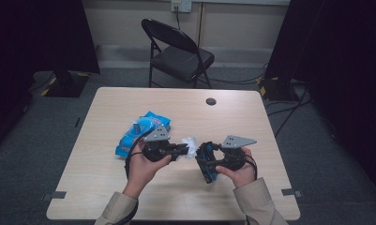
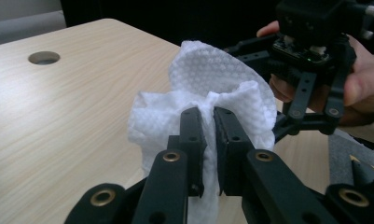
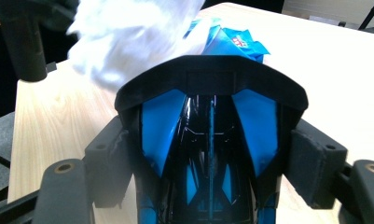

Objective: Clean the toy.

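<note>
My left gripper [image 1: 183, 149] [image 2: 208, 126] is shut on a crumpled white wipe [image 1: 191, 146] [image 2: 212, 79], held above the table. Just to its right, my right gripper [image 1: 207, 162] [image 3: 212, 154] is shut on a black object with blue panels [image 1: 206, 166] [image 3: 208, 121], its pads pressing on both sides. The wipe [image 3: 124, 37] shows blurred just beyond that object's front rim, and I cannot tell whether they touch. In the left gripper view the right gripper [image 2: 315, 70] and the hand that holds it are close behind the wipe.
A blue wipes pack [image 1: 141, 131] [image 3: 233, 39] lies on the wooden table [image 1: 176, 197], left of centre behind the left hand. There is a cable hole [image 1: 211, 101] [image 2: 44, 58] near the far edge. A black folding chair [image 1: 178, 51] stands beyond the table.
</note>
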A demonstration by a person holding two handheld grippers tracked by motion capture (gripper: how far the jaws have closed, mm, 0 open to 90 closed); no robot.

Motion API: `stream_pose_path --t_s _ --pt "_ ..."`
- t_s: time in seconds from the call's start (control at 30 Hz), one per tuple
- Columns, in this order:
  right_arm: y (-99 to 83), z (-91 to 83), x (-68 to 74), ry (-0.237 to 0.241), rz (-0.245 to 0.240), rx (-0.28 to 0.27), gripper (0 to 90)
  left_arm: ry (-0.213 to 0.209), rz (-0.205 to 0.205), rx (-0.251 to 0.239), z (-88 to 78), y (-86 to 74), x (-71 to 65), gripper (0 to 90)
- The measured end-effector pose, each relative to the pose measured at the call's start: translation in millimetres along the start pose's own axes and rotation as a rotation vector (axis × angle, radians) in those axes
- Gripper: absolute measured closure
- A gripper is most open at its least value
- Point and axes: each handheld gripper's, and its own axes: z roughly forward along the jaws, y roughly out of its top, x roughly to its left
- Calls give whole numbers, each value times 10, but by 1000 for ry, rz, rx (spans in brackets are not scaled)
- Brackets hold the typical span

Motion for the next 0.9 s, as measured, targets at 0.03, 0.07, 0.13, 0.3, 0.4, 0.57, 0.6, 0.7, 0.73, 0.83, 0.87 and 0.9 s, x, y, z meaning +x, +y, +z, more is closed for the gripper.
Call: stream_pose_path --t_s 0.03,0.07,0.13,0.3,0.4,0.57,0.6,0.7,0.73,0.83,0.87,0.9 --pt "5 -1 5 1 -1 -2 256 -5 -2 3 9 -5 -5 828" --pt "7 2 8 3 -2 -2 256 -5 -1 3 19 -8 -7 828" --pt "11 9 20 3 -7 -1 256 -8 -2 3 43 -13 -15 828" --pt "7 29 36 8 -10 8 256 -3 6 14 77 -13 -23 829" --pt "3 34 36 10 -11 9 256 0 8 18 80 -9 -26 829" --pt "5 37 35 9 -7 7 256 0 12 18 81 5 -26 829" --pt "5 35 34 10 -6 6 256 -1 15 18 84 9 -26 829" --pt "3 34 31 11 -7 8 257 0 16 17 94 17 -28 829" --pt "0 35 29 10 -8 8 257 -3 16 16 100 22 -26 829" --pt "-5 40 30 13 -8 11 256 -1 17 14 114 37 -24 829" --pt "-5 40 31 14 -8 10 256 -1 18 14 119 45 -23 829" --pt "-6 39 31 14 -7 10 256 0 18 14 123 52 -24 829"
